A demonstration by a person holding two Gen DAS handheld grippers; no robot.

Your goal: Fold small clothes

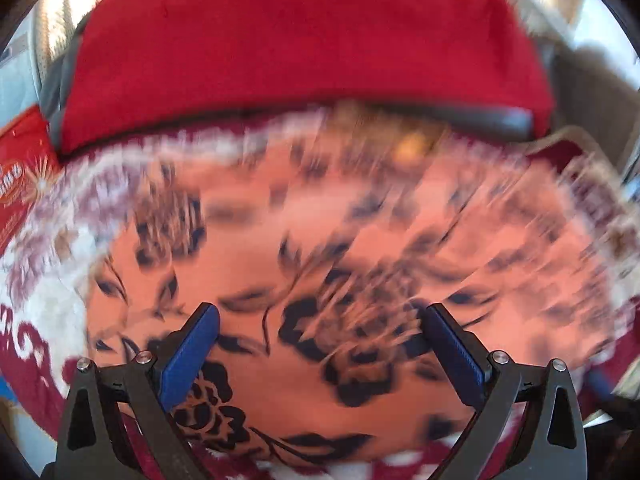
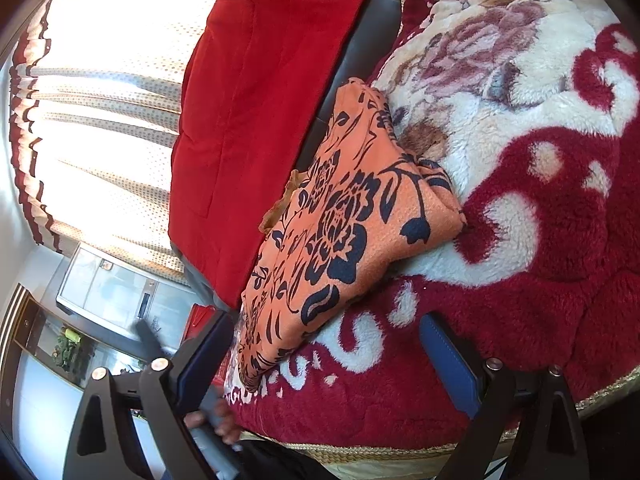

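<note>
We see the orange floral garment [image 2: 344,232] lying as an already doubled-over bundle on the plush red-and-cream blanket [image 2: 540,208], its far edge just beside the red quilted cushion [image 2: 256,120], so we judge the folding largely done, with perhaps a last tidy or another piece left. Our left gripper [image 1: 320,320] hangs spread above it, empty, and our right gripper [image 2: 326,332] is likewise agape beside the bundle's near end, touching nothing.

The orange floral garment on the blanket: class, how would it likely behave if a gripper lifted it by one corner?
The orange garment would probably droop and unfold, since it lies in soft, creased layers. It looks thin, so likely light. The fleecy blanket beneath may drag on it if pushed.
</note>
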